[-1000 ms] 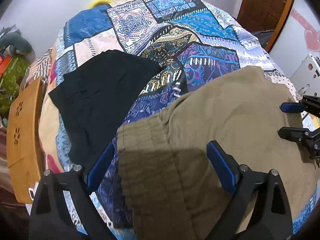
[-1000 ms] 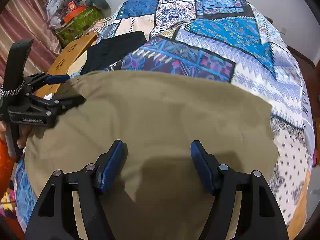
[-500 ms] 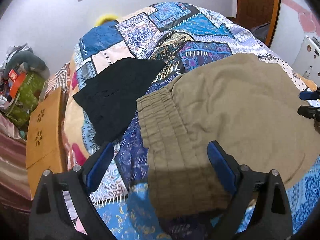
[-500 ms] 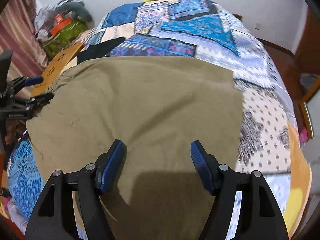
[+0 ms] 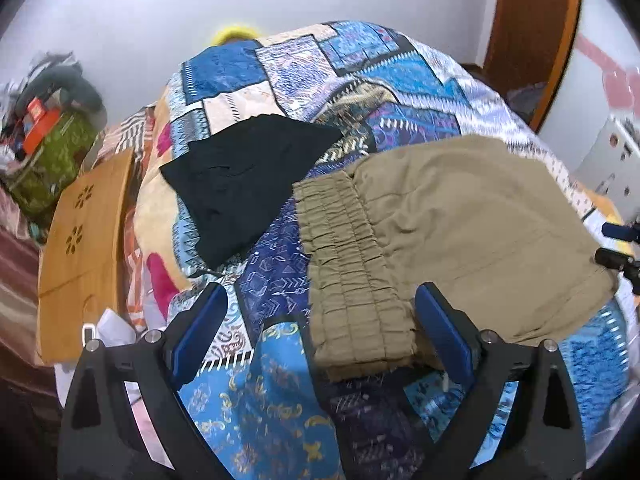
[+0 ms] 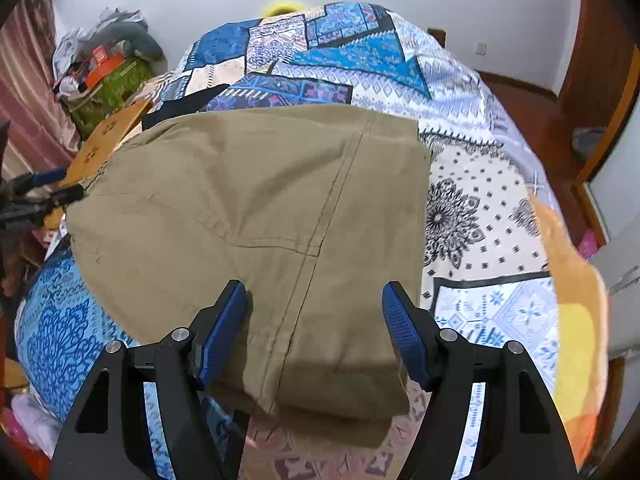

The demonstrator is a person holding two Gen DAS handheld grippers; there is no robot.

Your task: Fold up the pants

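Folded khaki pants (image 5: pixel 452 228) lie flat on the patchwork bedspread (image 5: pixel 360 76), their gathered elastic waistband (image 5: pixel 348 272) on the left side. My left gripper (image 5: pixel 320 332) hovers open above the near end of the waistband, pads apart and touching nothing. In the right wrist view the pants (image 6: pixel 280 208) fill the middle, a seam running down them. My right gripper (image 6: pixel 314 328) is open over their near folded edge, with no cloth pinched. Each gripper shows at the other view's edge: the right gripper (image 5: pixel 620 248) and the left gripper (image 6: pixel 40 196).
A black garment (image 5: pixel 248 184) lies on the bed just left of the khaki pants. A wooden board (image 5: pixel 80 248) and a green bag with clutter (image 5: pixel 48 152) sit beside the bed on the left. A wooden door (image 5: pixel 532 32) stands at the back right.
Both grippers have drawn back and up from the khaki pants, still open. The pants stay flat on the bed, and more bedspread shows in front of them.
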